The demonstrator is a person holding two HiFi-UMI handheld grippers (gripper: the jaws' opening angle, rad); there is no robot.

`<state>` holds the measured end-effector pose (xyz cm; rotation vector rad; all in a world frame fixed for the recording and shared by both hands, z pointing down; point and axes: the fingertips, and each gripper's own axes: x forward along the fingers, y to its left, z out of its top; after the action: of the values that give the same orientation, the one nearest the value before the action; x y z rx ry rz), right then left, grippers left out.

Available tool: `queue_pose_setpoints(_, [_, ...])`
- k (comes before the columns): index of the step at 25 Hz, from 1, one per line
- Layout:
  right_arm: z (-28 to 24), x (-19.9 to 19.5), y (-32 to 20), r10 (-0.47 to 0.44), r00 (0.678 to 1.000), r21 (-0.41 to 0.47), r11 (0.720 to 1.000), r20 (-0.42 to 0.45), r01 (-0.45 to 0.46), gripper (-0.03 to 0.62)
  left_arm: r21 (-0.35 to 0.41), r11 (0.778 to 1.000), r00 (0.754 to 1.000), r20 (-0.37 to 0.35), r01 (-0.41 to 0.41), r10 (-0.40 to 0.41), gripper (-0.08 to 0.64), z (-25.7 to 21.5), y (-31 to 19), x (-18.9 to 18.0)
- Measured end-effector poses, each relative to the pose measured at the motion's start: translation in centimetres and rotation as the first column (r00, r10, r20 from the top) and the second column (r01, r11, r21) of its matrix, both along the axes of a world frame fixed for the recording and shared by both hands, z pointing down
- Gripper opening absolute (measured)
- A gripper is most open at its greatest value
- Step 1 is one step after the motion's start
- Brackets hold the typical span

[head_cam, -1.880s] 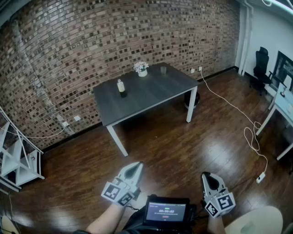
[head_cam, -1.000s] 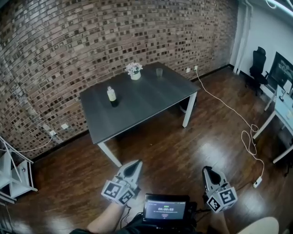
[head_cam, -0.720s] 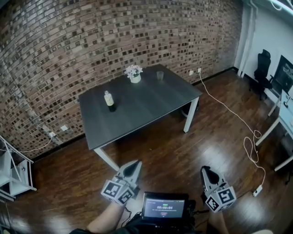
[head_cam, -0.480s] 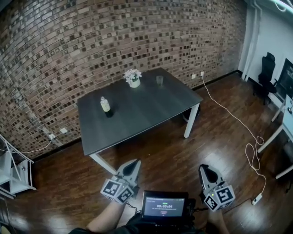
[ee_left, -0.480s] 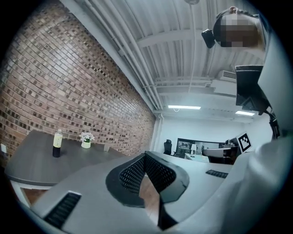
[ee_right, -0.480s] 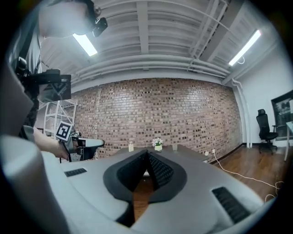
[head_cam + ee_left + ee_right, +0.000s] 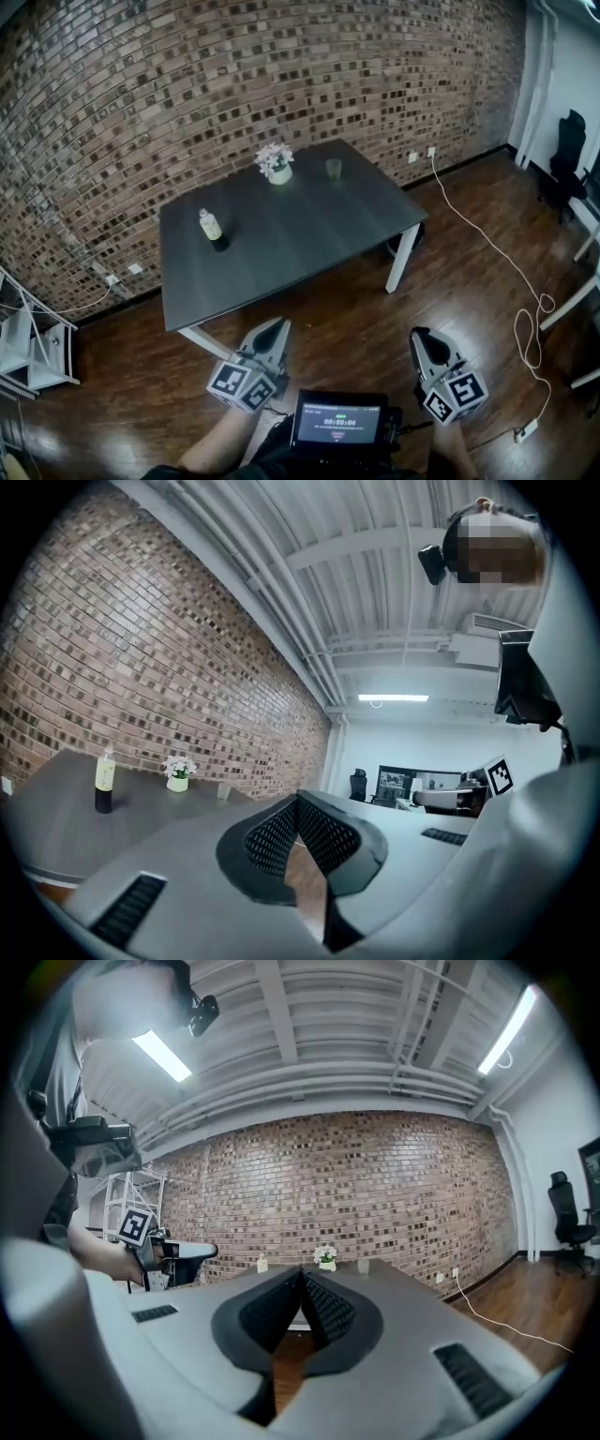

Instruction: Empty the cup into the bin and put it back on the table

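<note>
Dark grey tabletop: white legs, set close to the brick wall, well apart from both claws
Small cup: clear-looking, upright near the far edge of the tabletop, just right of the flower pot
White flower pot: pale blooms on top, at the far edge of the tabletop
Upright bottle: pale label over a dark lower part, on the left side of the tabletop, apart from flower pot and cup
Dark bin: on the wooden floor by the right-hand leg, mostly hidden behind the tabletop's corner
Left claw: pressed together, pad tips meeting, nothing between them; held low above the floor, pointing toward the tabletop
Right claw: pressed together as well, empty; low above the floor, level with its partner
Black screen unit: lit display, at the bottom edge, between left claw and right claw
White cable: trailing over the floor from the wall toward the right edge
White shelf frame: at the left edge, beside the wall
</note>
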<state>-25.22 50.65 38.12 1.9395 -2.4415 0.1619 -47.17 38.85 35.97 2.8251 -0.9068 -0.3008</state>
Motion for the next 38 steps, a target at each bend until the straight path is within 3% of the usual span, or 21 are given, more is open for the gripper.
queue_pose_setpoints(19, [-0.6,7.3,-23.1,-0.006,1.000,-0.037,0.999,-0.021,0.005,0.002,-0.024,0.999,0.999,0.010,0.040,-0.039,0.005,-0.1,-22.8,7.1])
queue_pose_setpoints(38, [-0.2,18.5,-33.4,-0.194,0.981,-0.058,0.980,-0.019,0.192,0.001,-0.048,0.976,0.977,0.031,0.211,-0.210,0.005,0.6,-29.9,16.9])
